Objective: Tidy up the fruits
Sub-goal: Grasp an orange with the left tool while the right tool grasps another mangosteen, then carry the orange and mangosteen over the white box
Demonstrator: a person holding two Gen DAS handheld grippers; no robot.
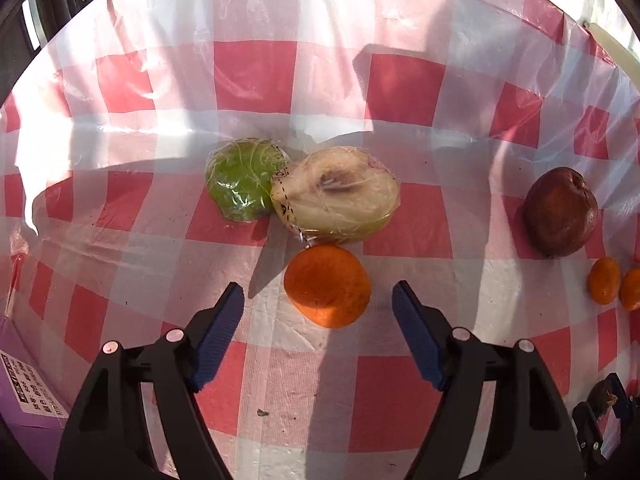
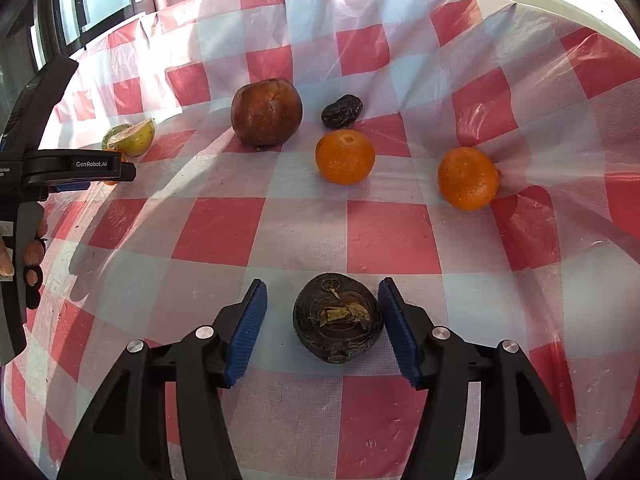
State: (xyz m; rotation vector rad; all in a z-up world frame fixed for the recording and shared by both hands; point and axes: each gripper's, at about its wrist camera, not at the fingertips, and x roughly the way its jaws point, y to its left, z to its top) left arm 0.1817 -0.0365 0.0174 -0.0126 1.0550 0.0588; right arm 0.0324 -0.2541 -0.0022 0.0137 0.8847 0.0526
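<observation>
Straddling a dark round fruit (image 2: 338, 317), the right gripper (image 2: 322, 324) stands with its jaws apart; the right blue pad (image 2: 396, 328) lies just beside or touching the fruit's flank, the left pad clear of it. The fruit rests on the red-and-white checked tablecloth (image 2: 304, 232). Ahead of this gripper lie two oranges, one straight ahead (image 2: 345, 156) and one ahead to the right (image 2: 467, 178). Beyond the nearer orange sits a small dark wrinkled fruit (image 2: 342, 111), with a large reddish-brown fruit (image 2: 266, 112) to its left.

The left gripper (image 1: 318, 312) is likewise spread wide, nothing clamped. An orange (image 1: 327, 285) lies on the cloth just ahead of its fingertips, partly between them and touching neither pad. Directly beyond that orange sits a plastic-wrapped fruit half (image 1: 336, 194), cut face up and touching or nearly touching the orange; pressed against its left side is a wrapped green fruit (image 1: 242, 180). Well off to the right, the reddish-brown fruit and the two oranges are seen again. A purple box (image 1: 24, 392) sits at the near left edge.
</observation>
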